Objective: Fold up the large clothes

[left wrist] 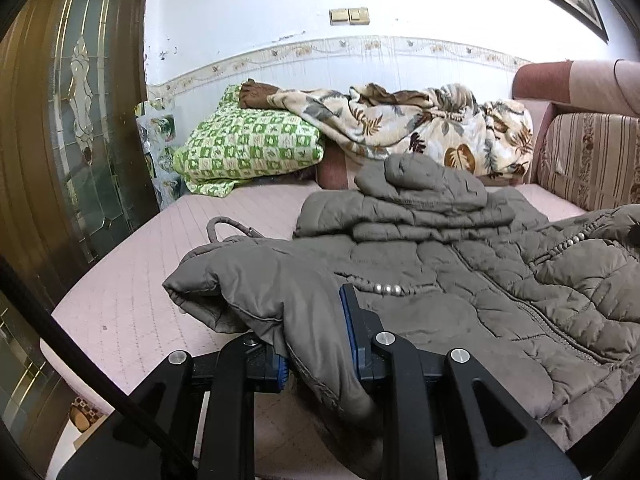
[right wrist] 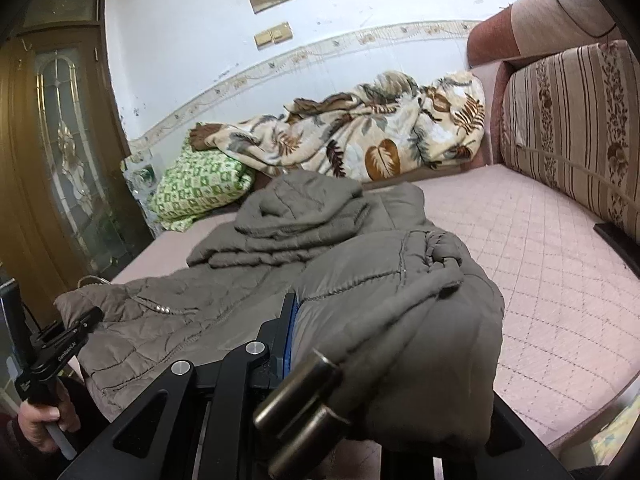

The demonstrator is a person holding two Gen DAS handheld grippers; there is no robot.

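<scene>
A large grey-brown quilted jacket (left wrist: 460, 272) lies spread on a pink quilted mattress (left wrist: 132, 280), its hood bunched at the far end (left wrist: 420, 184). My left gripper (left wrist: 316, 340) is shut on the jacket's near left hem corner, the fabric draped between the blue pads. In the right wrist view the jacket (right wrist: 248, 240) lies ahead, and my right gripper (right wrist: 320, 344) is shut on its near right hem corner (right wrist: 420, 340), lifted and bunched; only the left finger (right wrist: 286, 328) shows. Two metal cord ends (right wrist: 304, 396) hang close to the lens.
A green checked pillow (left wrist: 248, 148) and a leaf-print blanket (left wrist: 420, 120) lie at the mattress's far end by the wall. A striped sofa back (right wrist: 572, 128) stands on the right. A wooden glass door (left wrist: 72, 120) is on the left. The left hand and handle (right wrist: 44, 380) show.
</scene>
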